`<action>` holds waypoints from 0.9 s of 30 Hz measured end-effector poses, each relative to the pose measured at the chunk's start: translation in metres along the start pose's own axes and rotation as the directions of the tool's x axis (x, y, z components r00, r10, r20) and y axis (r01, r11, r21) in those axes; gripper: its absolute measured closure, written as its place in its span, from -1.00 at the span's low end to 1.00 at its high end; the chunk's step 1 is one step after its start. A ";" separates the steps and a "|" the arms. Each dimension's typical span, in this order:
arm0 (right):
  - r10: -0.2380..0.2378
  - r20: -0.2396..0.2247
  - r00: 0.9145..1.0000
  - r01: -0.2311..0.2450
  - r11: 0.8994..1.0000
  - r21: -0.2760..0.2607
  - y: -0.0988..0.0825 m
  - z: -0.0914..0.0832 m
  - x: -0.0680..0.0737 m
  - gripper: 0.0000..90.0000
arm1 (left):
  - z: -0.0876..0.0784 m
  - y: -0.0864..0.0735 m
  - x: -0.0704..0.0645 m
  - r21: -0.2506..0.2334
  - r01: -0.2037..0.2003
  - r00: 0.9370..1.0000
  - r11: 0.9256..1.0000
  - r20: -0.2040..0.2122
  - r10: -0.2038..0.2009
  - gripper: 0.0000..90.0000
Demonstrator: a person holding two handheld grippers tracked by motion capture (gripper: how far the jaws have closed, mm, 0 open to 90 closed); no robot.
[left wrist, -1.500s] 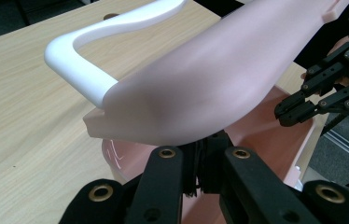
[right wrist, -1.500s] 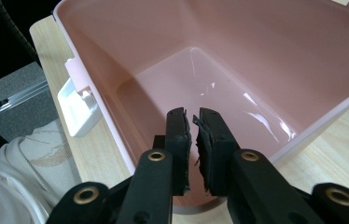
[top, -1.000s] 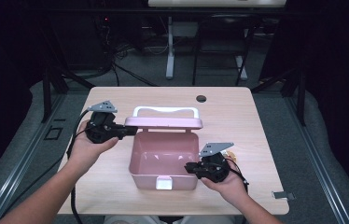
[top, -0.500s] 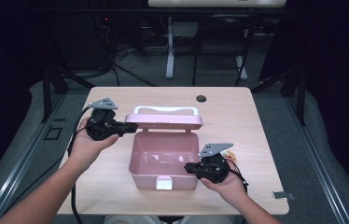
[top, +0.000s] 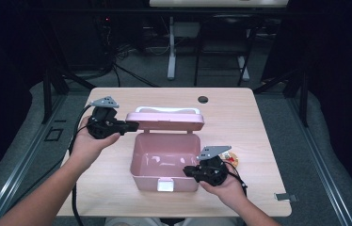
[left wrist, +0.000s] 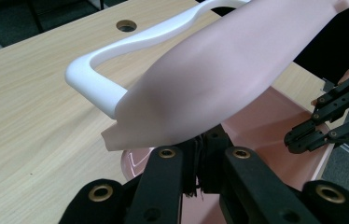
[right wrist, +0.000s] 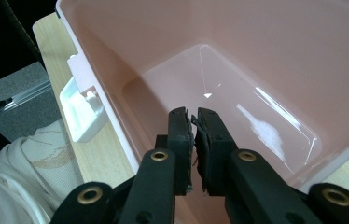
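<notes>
A: What's the setting?

B: A dark room, with stand legs and cables on the grey floor behind a light wooden table (top: 240, 117). A round cable hole (top: 203, 100) sits in the table's far edge.

A: Start with the left gripper.

B: The left gripper (top: 128, 126) is held level in the person's left hand (top: 87, 143), pointing across the table at the near left corner of the lid (top: 165, 121). In the left gripper view its jaws are drawn together on the lid's edge, with the pink plastic rising just above them. So it has the lid pinched.

A: And the lid itself?

B: It stands raised at the back of the pink box (top: 164, 162), tilted over the opening. A white handle (left wrist: 93, 74) runs along its top.

A: The right gripper?

B: The right gripper (top: 188, 171) is in the person's right hand (top: 226, 186), at the box's near right corner. Its tips reach over the rim. In the right gripper view the jaws are nearly together, a thin gap between the pads and nothing between them, poised above the glossy bare floor of the box.

A: Anything else near the box?

B: A white latch (top: 165, 185) hangs on the middle of the near wall. Just beyond the right hand, a small orange and white thing (top: 233, 158) lies on the table, too small to tell what it is. The box sits in the middle of the table, close to the person's edge.
</notes>
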State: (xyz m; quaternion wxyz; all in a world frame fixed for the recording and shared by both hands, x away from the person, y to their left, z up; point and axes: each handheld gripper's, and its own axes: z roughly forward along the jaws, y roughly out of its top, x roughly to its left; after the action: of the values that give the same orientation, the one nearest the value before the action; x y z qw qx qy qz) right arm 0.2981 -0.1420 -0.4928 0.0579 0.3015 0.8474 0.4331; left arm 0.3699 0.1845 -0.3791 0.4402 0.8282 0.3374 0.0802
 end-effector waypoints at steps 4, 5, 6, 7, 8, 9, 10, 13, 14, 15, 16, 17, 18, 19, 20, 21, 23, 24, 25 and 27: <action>0.001 0.003 1.000 -0.001 1.000 -0.003 0.000 0.001 0.000 0.89 | 0.000 0.002 0.001 0.001 -0.001 1.000 1.000 -0.005 0.001 0.96; 0.001 0.003 1.000 -0.001 1.000 -0.004 0.000 0.001 0.000 0.89 | 0.001 0.002 0.001 0.001 0.001 1.000 1.000 -0.006 -0.001 0.96; 0.001 0.004 1.000 -0.001 1.000 -0.005 0.000 0.001 0.000 0.90 | 0.001 0.002 0.001 0.002 0.005 1.000 1.000 -0.006 -0.005 0.96; 0.000 0.005 1.000 0.000 1.000 -0.004 0.000 0.002 0.000 0.91 | 0.001 0.003 0.002 0.001 -0.001 1.000 1.000 -0.009 0.001 0.96; 0.001 0.005 1.000 -0.001 1.000 -0.003 -0.001 0.002 0.000 0.92 | 0.001 0.003 0.002 0.000 0.001 1.000 1.000 -0.010 -0.001 0.96; 0.001 0.008 1.000 -0.001 1.000 -0.002 0.000 0.003 0.000 0.93 | 0.001 0.003 0.002 0.002 0.002 1.000 1.000 -0.011 -0.002 0.96; 0.001 0.011 1.000 -0.001 1.000 0.003 0.000 0.003 0.001 0.93 | 0.001 0.003 0.003 0.003 0.002 1.000 1.000 -0.012 -0.002 0.96; 0.006 0.008 1.000 -0.006 1.000 -0.001 0.000 0.005 0.000 0.94 | 0.001 0.003 0.004 0.002 0.007 1.000 1.000 -0.018 -0.007 0.96; 0.001 0.012 1.000 -0.001 1.000 0.005 0.000 0.005 0.001 0.94 | 0.001 0.003 0.005 0.002 0.009 1.000 1.000 -0.019 -0.009 0.96; 0.001 0.015 1.000 -0.001 1.000 0.007 0.000 0.006 0.001 0.94 | 0.001 0.003 0.006 0.000 0.013 1.000 1.000 -0.020 -0.013 0.96; 0.002 0.014 1.000 -0.002 1.000 0.009 0.000 0.006 0.001 0.94 | 0.001 0.003 0.006 -0.001 0.015 1.000 1.000 -0.024 -0.015 0.96; 0.002 0.014 1.000 -0.002 1.000 0.012 0.000 0.007 0.001 0.94 | 0.000 0.003 0.007 -0.003 0.017 1.000 1.000 -0.024 -0.017 0.96; 0.002 0.015 1.000 -0.003 1.000 0.015 0.000 0.008 0.001 0.94 | 0.000 0.003 0.008 -0.006 0.019 1.000 1.000 -0.023 -0.019 0.96; 0.000 0.018 1.000 0.000 1.000 0.014 0.000 0.008 0.002 0.94 | 0.000 0.003 0.008 -0.006 0.021 0.999 1.000 -0.025 -0.021 0.96; -0.003 0.019 1.000 0.002 1.000 0.014 0.000 0.008 0.002 0.94 | 0.000 0.004 0.009 -0.002 0.019 0.999 1.000 -0.026 -0.019 0.96; -0.005 0.022 1.000 0.005 1.000 0.012 0.000 0.008 0.002 0.95 | 0.000 0.004 0.009 -0.003 0.019 0.999 1.000 -0.027 -0.019 0.96; -0.010 0.027 1.000 0.010 1.000 0.008 -0.001 0.008 0.002 0.95 | 0.000 0.004 0.010 -0.002 0.021 0.999 1.000 -0.027 -0.021 0.96; -0.014 0.035 0.999 0.014 1.000 0.010 -0.001 0.008 0.003 0.95 | 0.001 0.004 0.010 -0.001 0.023 0.999 1.000 -0.029 -0.023 0.96; -0.015 0.036 0.999 0.015 1.000 0.008 -0.001 0.008 0.003 0.96 | 0.001 0.004 0.011 0.000 0.023 0.999 1.000 -0.031 -0.023 0.96; -0.018 0.037 0.999 0.017 1.000 0.005 -0.001 0.008 0.003 0.96 | 0.002 0.004 0.011 -0.002 0.025 0.999 1.000 -0.031 -0.026 0.96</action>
State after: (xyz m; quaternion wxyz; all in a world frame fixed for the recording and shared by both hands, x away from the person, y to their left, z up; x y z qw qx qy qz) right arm 0.2984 -0.1353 -0.4981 0.0768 0.3023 0.8498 0.4249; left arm 0.3812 0.1887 -0.3784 0.4365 0.8222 0.3546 0.0875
